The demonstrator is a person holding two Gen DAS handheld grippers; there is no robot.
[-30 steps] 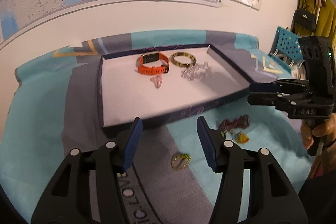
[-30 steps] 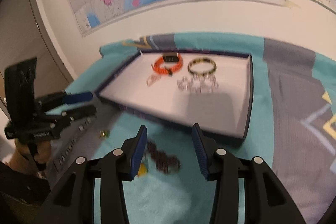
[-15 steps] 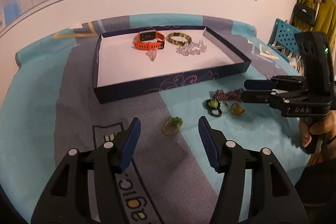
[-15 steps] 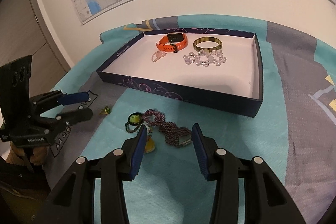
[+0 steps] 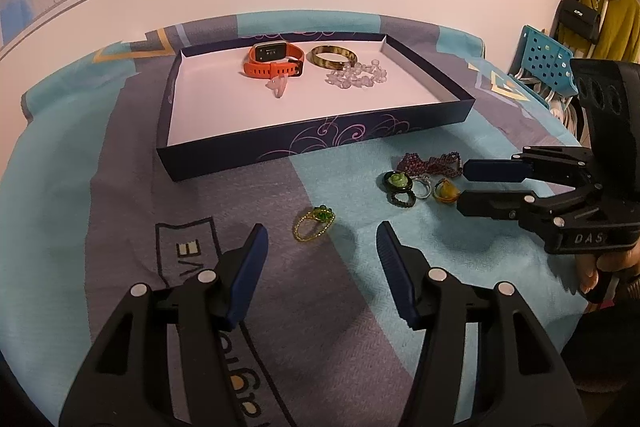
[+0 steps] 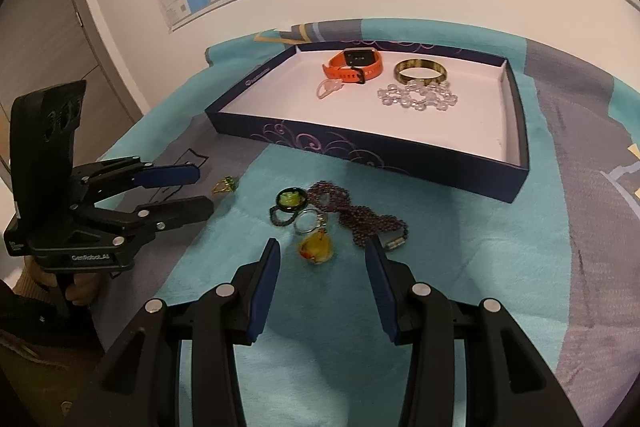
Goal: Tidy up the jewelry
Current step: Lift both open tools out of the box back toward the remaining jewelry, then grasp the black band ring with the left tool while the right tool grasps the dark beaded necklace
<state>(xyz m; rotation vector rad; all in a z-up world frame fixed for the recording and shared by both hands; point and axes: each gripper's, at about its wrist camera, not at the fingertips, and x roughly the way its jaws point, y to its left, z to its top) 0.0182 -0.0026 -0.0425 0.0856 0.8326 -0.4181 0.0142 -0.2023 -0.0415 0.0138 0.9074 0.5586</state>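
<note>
Ring [image 5: 314,225] lies just ahead of left tool [image 5: 320,241].

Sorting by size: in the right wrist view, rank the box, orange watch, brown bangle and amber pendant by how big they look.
1. Box
2. Orange watch
3. Brown bangle
4. Amber pendant, though it lies nearer the camera, so its rank against the bangle is unsure.
</note>
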